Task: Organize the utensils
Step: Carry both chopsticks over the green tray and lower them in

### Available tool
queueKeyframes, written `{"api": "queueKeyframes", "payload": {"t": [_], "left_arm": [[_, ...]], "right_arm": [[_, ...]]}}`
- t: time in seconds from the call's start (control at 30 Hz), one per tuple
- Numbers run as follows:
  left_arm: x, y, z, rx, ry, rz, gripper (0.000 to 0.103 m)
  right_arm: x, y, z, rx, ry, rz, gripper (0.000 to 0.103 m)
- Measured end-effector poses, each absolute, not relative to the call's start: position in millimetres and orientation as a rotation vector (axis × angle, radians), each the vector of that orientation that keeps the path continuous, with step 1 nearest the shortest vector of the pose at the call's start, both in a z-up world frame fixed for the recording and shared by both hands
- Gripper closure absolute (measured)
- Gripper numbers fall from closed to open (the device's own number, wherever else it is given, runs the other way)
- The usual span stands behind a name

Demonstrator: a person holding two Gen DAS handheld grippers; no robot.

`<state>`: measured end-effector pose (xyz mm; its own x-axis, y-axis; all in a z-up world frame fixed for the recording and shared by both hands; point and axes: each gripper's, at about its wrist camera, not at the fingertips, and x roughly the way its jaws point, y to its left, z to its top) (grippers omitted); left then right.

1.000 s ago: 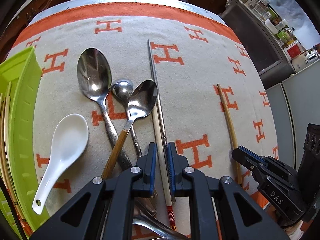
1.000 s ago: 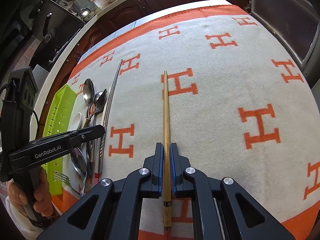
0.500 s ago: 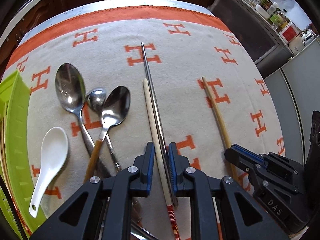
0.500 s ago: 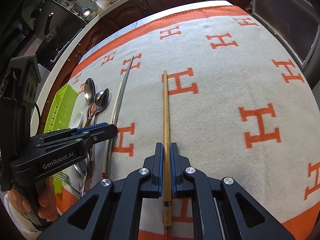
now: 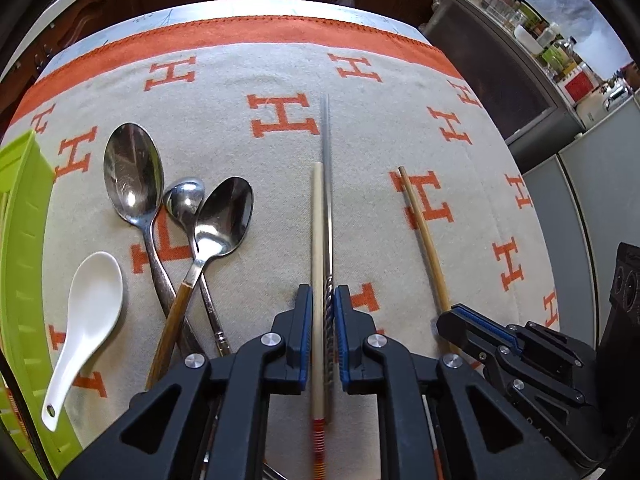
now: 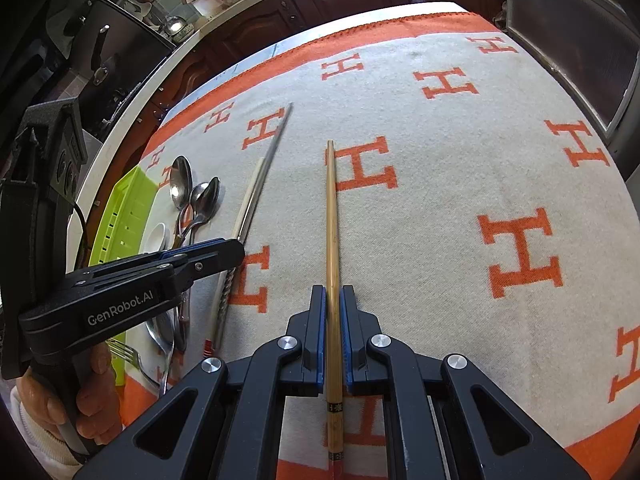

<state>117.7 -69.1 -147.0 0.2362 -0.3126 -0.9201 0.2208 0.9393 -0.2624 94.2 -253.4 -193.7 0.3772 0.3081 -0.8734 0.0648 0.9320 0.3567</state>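
Two chopsticks, a cream chopstick [image 5: 317, 240] and a metal chopstick [image 5: 327, 200], are being pinched together by the left gripper [image 5: 323, 300], whose jaws have just been closing. A bamboo chopstick [image 6: 331, 240] is being clamped by the right gripper [image 6: 332, 300]. Spoons [image 5: 136, 176] and a green tray [image 5: 20, 240] are lying leftward on the orange-patterned cloth [image 6: 460, 180]; open cloth is being left rightward.

Light: bright daylight, your blanket [image 5: 240, 208] evenly lit | Glare: sharp highlights on the steel spoon bowls [image 5: 134, 172] | Shadows: soft and short | Blur: cream chopstick [image 5: 318, 240] and steel chopstick [image 5: 327, 184] smeared | Edges: strong fisheye bending, corners black
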Motion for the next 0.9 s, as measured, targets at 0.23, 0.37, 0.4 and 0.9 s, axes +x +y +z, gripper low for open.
{"api": "queueKeyframes", "payload": {"t": [0.23, 0.37, 0.4, 0.9], "left_arm": [[109.1, -62.0, -126.6, -0.101, 1.216, -0.365, 0.1], [105.1, -52.7, -112.6, -0.141, 1.196, -0.373, 0.1], [103.6, -49.9, -107.6, -0.157, 1.19, -0.379, 0.1], [47.3, 53.4, -3.0, -0.289, 0.996, -0.313, 0.1]], "right_arm": [[94.7, -254.7, -193.0, 0.369, 1.184, 0.158, 0.097], [94.5, -255.6, -190.6, 0.375, 1.187, 0.157, 0.097], [94.4, -256.1, -189.2, 0.376, 1.185, 0.161, 0.097], [95.0, -189.0, -104.7, 0.347, 1.104, 0.399, 0.097]]}}
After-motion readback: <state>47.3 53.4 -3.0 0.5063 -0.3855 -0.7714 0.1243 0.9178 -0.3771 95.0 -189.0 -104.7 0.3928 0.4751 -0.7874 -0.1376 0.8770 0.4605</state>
